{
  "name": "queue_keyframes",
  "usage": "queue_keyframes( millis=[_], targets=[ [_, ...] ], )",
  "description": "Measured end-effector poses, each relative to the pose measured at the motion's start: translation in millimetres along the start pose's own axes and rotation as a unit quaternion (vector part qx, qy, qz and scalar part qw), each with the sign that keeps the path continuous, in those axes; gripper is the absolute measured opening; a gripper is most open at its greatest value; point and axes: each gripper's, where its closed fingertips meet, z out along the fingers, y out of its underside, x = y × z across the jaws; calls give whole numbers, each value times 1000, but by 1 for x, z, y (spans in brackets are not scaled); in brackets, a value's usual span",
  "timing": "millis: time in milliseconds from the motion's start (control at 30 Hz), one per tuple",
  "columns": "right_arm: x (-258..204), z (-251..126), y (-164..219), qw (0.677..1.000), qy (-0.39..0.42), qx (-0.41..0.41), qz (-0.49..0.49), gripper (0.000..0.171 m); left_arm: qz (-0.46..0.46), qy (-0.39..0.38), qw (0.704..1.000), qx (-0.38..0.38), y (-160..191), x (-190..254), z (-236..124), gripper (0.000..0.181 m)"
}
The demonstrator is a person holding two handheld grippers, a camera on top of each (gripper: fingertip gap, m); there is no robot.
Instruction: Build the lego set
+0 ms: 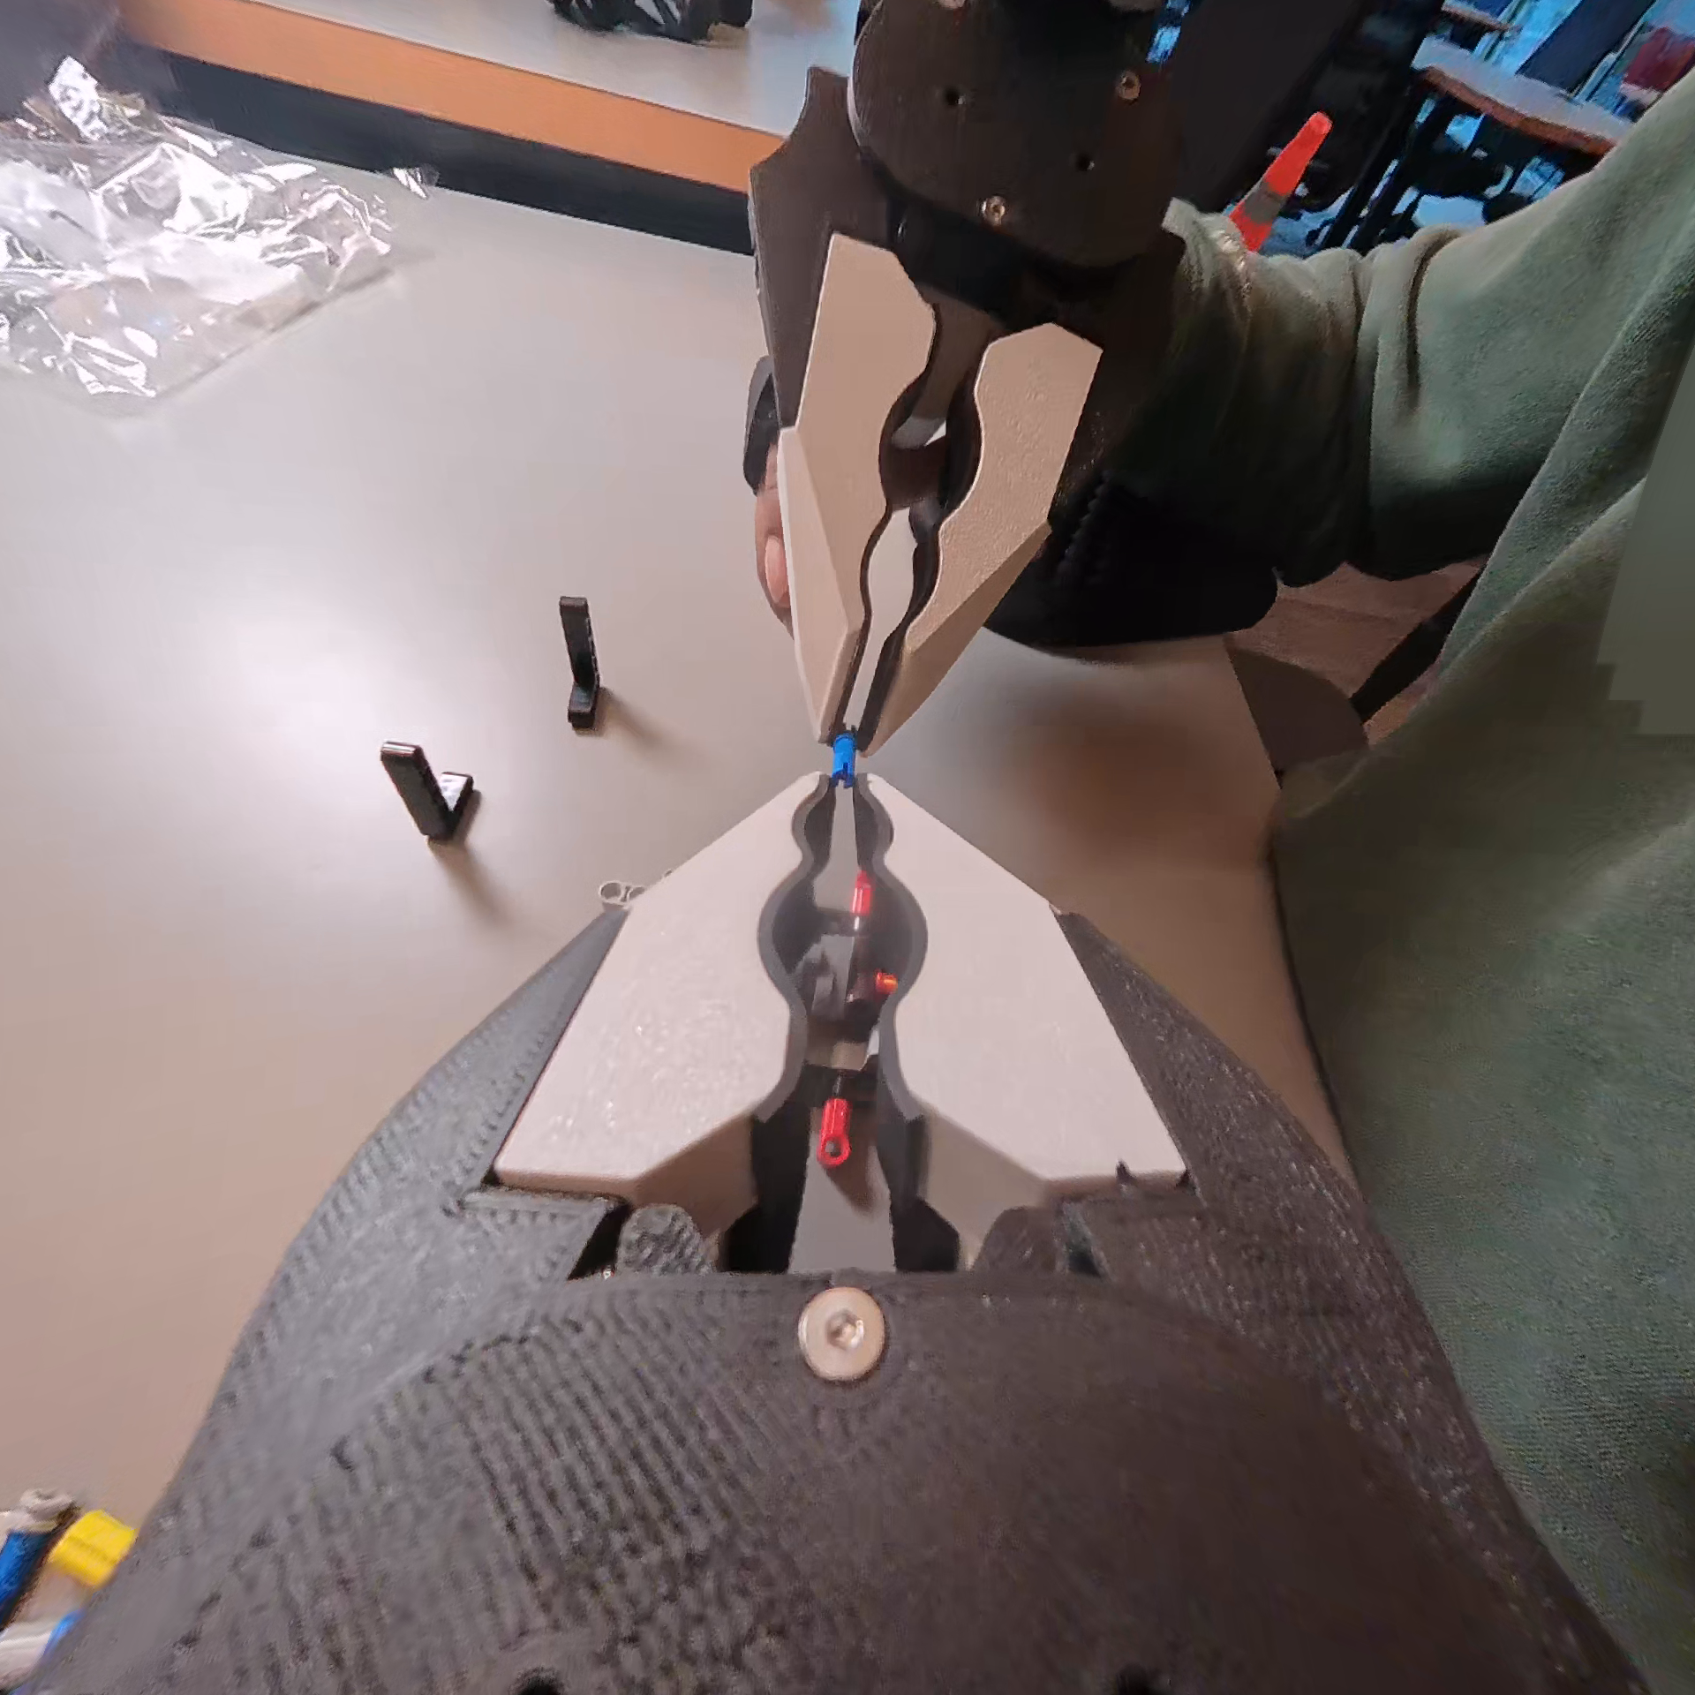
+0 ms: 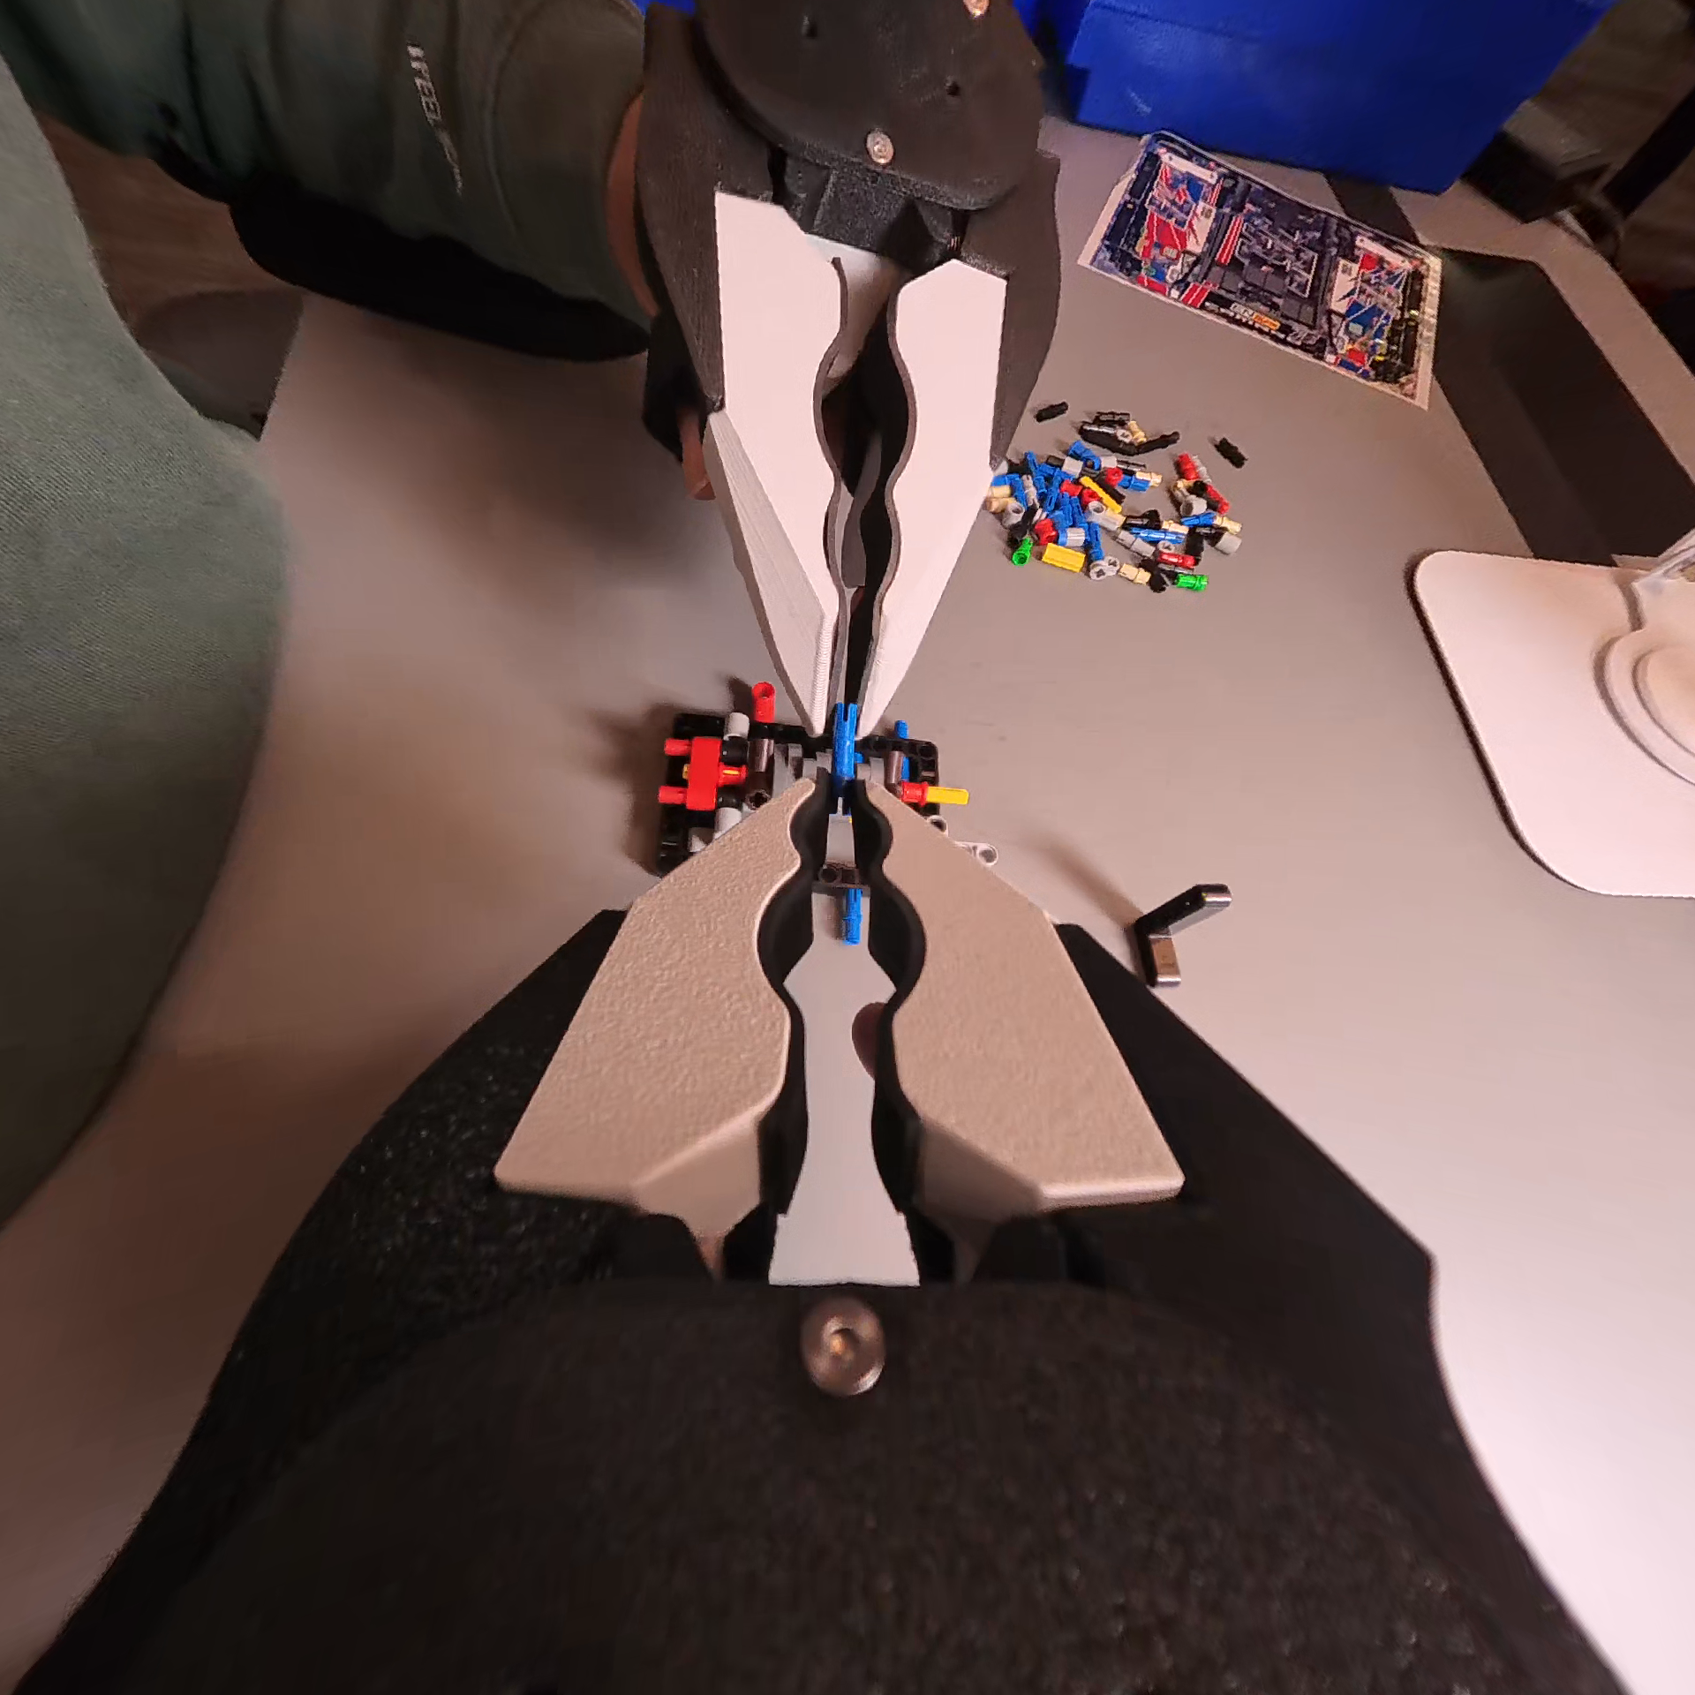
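My left gripper [image 1: 839, 780] and my right gripper [image 2: 839, 791] meet tip to tip above the table. Both are shut on one small blue pin [image 1: 842, 757], each pinching one end; the pin also shows in the right wrist view [image 2: 844, 752]. The right gripper comes in from above in the left wrist view [image 1: 848, 731], and the left does so in the right wrist view [image 2: 844, 722]. A partly built black, red and grey lego assembly [image 2: 725, 770] lies on the table right under the tips. Through my left fingers I see its red parts [image 1: 833, 1124].
A pile of small loose pieces [image 2: 1110, 504] and a printed instruction sheet [image 2: 1266, 266] lie beyond the assembly. Black L-shaped pieces [image 1: 582, 660] [image 1: 426, 789] [image 2: 1179, 922] stand nearby. Clear plastic bags [image 1: 156, 248], a white stand base [image 2: 1559, 715] and a blue bin [image 2: 1284, 83] are around. Less than 4 cm separates the two grippers' tips.
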Motion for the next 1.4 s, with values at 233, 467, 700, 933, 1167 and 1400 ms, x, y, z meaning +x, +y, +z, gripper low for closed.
queue_keyframes(
  millis=[233,467,700,933,1167,1400],
  targets=[
    [6,-17,-24,982,-12,161,95,10,-82,63,987,126,-30,2,-14,1],
    [9,-12,-28,963,0,225,149,11,-106,72,981,146,-32,0,-15,0],
    [28,-9,9,984,62,119,113,9,-66,-42,996,52,3,-39,-19,1],
    [25,12,39,994,71,19,80,9,-53,-71,996,-22,29,-54,-15,12],
    [5,45,48,994,32,-74,75,16,-39,-54,995,-72,47,-48,-14,21],
    [6,49,51,989,24,-109,93,16,1,-11,990,-142,71,-26,-14,97]
  ],
)
